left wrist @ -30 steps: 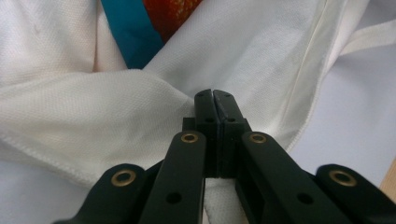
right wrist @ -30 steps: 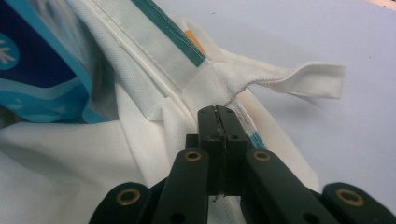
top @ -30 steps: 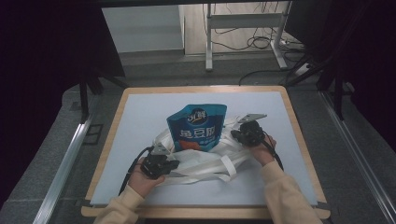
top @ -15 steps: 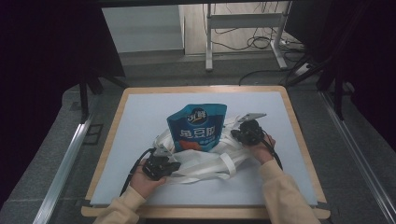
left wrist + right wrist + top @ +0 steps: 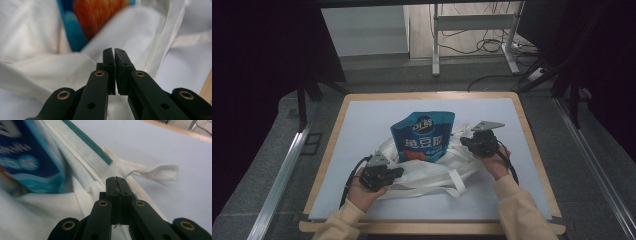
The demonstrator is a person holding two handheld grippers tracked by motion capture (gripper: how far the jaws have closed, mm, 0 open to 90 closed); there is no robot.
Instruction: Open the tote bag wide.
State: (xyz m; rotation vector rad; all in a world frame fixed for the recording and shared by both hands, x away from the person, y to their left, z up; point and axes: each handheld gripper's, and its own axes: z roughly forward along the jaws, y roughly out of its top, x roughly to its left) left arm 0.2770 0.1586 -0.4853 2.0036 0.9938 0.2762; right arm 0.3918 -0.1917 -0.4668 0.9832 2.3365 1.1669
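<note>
Dark surroundings frame a wood-edged desk (image 5: 532, 150) topped with a pale blue mat, on which a white cloth bag (image 5: 432, 172) lies with a blue snack pouch (image 5: 424, 137) part way in its mouth. The left gripper (image 5: 397, 172) sits at the bag's near-left edge, its jaws pressed together; in the left gripper view the bag's fabric bunches right ahead of the tips, with the pouch's blue and orange print beyond, but whether cloth is actually pinched is not clear. The right gripper (image 5: 116, 180) is likewise clamped, apparently on the teal-trimmed hem (image 5: 87, 141), with the pouch to its left and a loose handle strap (image 5: 155, 171) just ahead. To do this well, I would keep both pinches firm on the rim, spread the opening evenly apart, and draw the cloth up over the pouch rather than dragging it.
</note>
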